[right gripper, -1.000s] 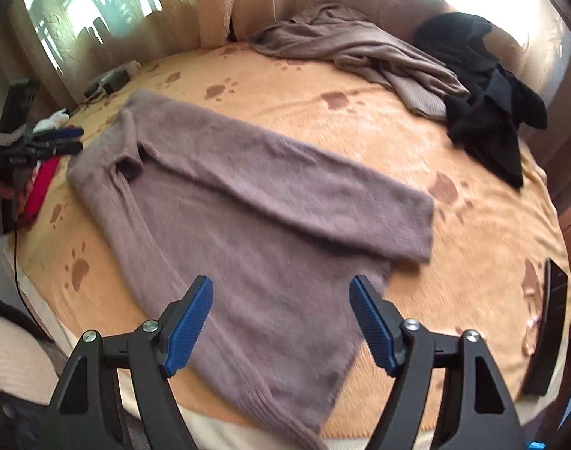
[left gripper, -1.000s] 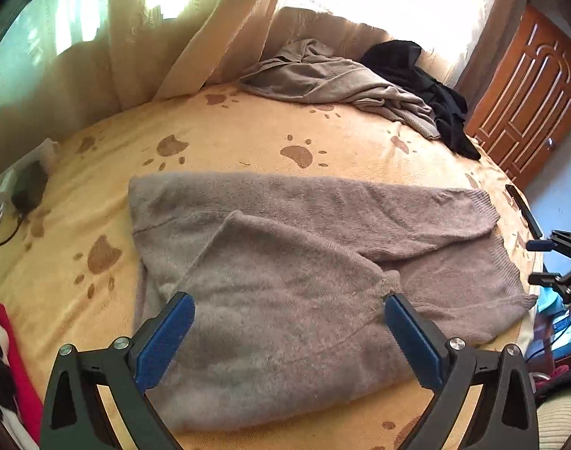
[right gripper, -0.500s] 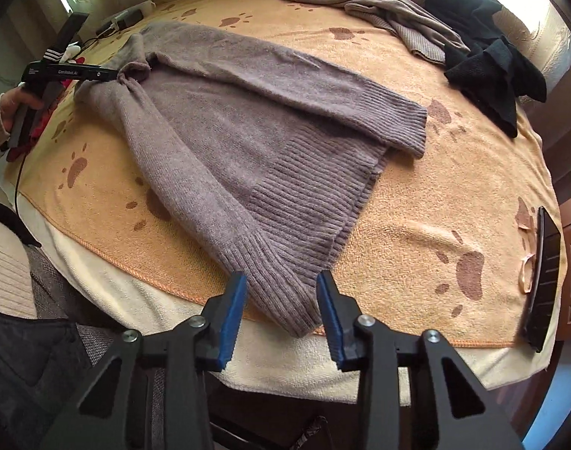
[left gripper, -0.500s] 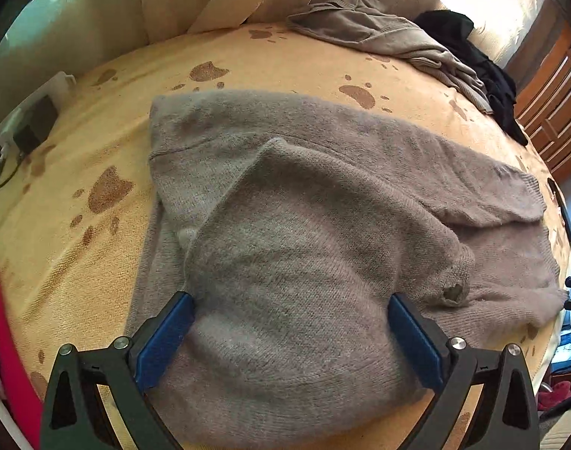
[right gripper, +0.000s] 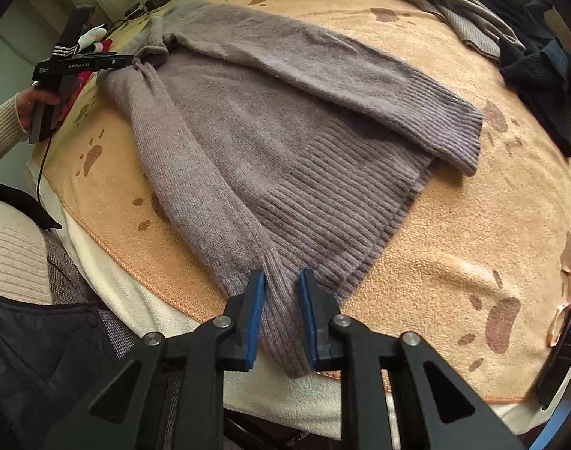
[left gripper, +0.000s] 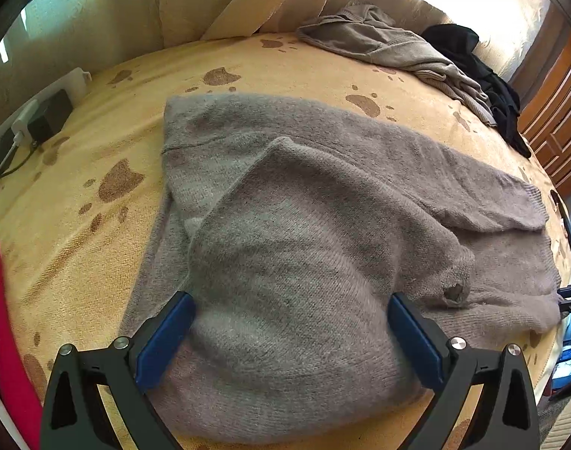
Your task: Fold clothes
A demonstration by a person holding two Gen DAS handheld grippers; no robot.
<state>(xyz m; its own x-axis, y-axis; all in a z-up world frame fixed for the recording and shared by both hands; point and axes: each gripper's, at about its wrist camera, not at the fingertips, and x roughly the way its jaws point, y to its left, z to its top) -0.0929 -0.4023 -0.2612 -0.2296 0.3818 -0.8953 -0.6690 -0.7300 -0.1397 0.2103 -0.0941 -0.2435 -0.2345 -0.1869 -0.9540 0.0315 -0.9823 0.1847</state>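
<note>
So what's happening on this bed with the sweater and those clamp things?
A person is folding a grey-brown sweater spread on a paw-print blanket, using a hand-held gripper in each hand. The right hand-held gripper has just been closing and now has the ribbed cuff of the near sleeve between its blue pads. The left hand-held gripper is wide open over the shoulder end. More clothes lie heaped at the far side.

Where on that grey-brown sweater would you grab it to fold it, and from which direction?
Probably by the ribbed cuff of the sleeve lying along the sweater's near edge, coming steeply from above at the bed's near side. The cuff is narrow and thick, so it fits between the right gripper's jaws, which have just been closing around it.
</note>
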